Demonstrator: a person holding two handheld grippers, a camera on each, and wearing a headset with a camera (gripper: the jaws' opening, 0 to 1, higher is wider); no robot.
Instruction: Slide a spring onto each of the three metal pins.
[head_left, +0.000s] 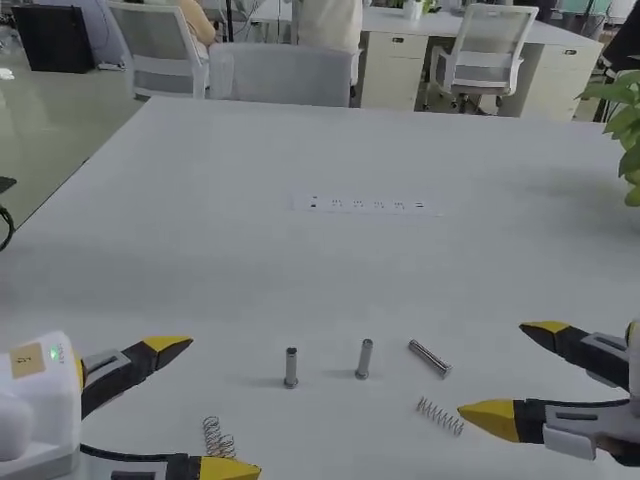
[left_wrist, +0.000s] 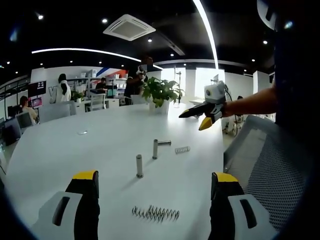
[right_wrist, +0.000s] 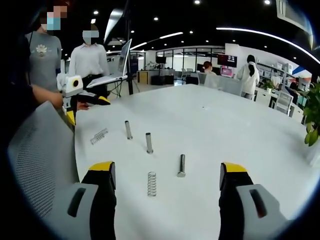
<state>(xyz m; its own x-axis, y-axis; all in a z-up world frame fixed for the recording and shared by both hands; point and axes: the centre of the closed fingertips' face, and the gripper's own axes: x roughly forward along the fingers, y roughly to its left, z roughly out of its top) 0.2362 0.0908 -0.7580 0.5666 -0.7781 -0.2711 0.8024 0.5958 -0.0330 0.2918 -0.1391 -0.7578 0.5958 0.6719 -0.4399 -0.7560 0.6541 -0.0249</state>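
**Bench lot: three bare pins, loose springs, two empty grippers**

At 8 o'clock in the head view, left gripper (head_left: 205, 405): yellow-tipped jaws spread wide, holding nothing; in the left gripper view a spring pair (left_wrist: 156, 213) lies at 6 o'clock between them, thin grey wire coils, apparently two tangled together, long axis 9-to-3 across the gap; a grip here would probably need the wrist rolled first. Next, left pin (head_left: 291, 367): smooth steel cylinder, upright, no spring on it; middle pin (head_left: 365, 358): same make, upright, bare; fallen pin (head_left: 429, 357): on its side, lying 10-to-4. At 6 o'clock of the fallen pin, near but apart, single spring (head_left: 440, 415): short springy coil, loose on the top; in the right gripper view its axis runs 12-to-6, in line with the jaws. At 4 o'clock, right gripper (head_left: 515, 370): jaws wide apart, empty; the nearer tool for this spring, and likely able to close across the coils as they lie. Underneath all, table (head_left: 320, 280): flat, matte white.
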